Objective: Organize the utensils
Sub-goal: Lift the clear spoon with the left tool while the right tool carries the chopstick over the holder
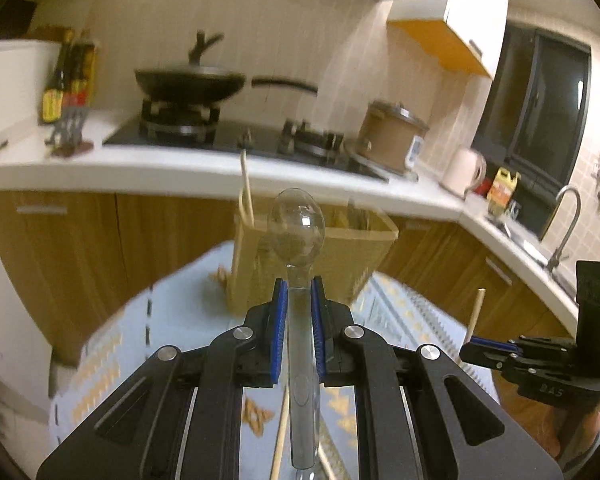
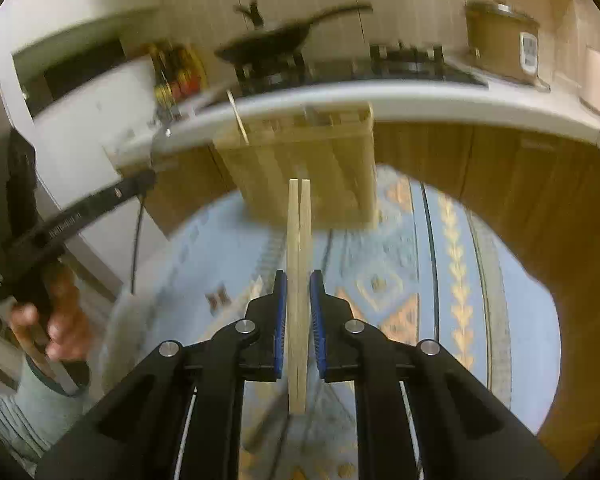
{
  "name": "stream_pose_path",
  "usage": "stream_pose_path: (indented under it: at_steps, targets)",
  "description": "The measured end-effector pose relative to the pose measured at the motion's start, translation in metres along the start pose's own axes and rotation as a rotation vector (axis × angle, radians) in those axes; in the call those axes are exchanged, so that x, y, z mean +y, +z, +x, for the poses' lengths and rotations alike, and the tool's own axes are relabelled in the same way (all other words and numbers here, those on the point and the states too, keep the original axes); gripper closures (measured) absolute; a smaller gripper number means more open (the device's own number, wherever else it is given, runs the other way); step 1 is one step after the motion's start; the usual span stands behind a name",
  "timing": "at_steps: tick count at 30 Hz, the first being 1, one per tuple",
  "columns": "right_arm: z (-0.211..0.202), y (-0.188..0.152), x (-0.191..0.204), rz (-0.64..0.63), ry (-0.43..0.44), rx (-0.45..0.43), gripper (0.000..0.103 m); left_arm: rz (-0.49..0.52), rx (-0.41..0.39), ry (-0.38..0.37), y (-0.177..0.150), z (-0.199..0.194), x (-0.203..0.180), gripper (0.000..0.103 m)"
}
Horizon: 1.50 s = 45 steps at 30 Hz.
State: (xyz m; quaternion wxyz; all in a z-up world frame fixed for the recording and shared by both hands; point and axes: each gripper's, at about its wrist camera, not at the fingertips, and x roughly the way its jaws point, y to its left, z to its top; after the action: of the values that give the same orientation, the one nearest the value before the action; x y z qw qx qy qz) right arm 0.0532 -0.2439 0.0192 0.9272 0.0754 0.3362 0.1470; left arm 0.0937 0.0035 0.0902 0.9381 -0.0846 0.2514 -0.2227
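Utensil holder [image 1: 332, 248], one beige slotted box, stands mid-frame on the patterned desk [image 1: 168, 320], one chopstick [image 1: 246, 188] sticking up from it. Left tongs [image 1: 298, 320] clamp one clear plastic spoon [image 1: 298, 232]; right tongs [image 2: 299, 312] clamp two wooden chopsticks [image 2: 299, 240], center frame.

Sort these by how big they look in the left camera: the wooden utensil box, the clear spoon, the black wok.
1. wooden utensil box
2. black wok, though it sits farther back, so unsure
3. clear spoon, looking big only because it is close
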Motion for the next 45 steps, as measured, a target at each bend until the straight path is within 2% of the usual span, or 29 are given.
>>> stream_pose_path:
  at_steps: [6,13,20,23,24,27,34,39,45]
  targets:
    - [-0.012,0.058,0.015,0.000,0.069,-0.171,0.093,0.004,-0.118,0.012,0.039,-0.010,-0.006,0.093]
    - [-0.013,0.121,0.031,-0.038,0.088,-0.268,0.093,0.027,-0.281,0.023,0.090,-0.014,-0.014,0.093]
    - [-0.007,0.165,0.025,-0.013,0.091,-0.318,0.093,0.004,-0.348,-0.027,0.116,0.009,-0.016,0.093]
    - [-0.002,0.177,0.019,0.001,0.085,-0.333,0.093,-0.015,-0.368,-0.107,0.118,0.026,-0.009,0.093]
    - [0.002,0.181,0.017,0.006,0.081,-0.336,0.093,-0.024,-0.373,-0.109,0.117,0.032,-0.007,0.093]
    - [0.013,0.189,0.013,0.007,0.062,-0.332,0.093,-0.067,-0.355,-0.133,0.116,0.057,0.003,0.093]
    - [0.043,0.192,0.011,-0.032,-0.011,-0.315,0.093,-0.084,-0.352,-0.012,0.104,0.103,0.024,0.093]
    - [0.065,0.188,0.015,-0.062,-0.052,-0.298,0.093,-0.128,-0.352,0.044,0.096,0.119,0.041,0.093]
    - [0.080,0.184,0.019,-0.088,-0.077,-0.284,0.093,-0.161,-0.377,0.149,0.084,0.131,0.049,0.093]
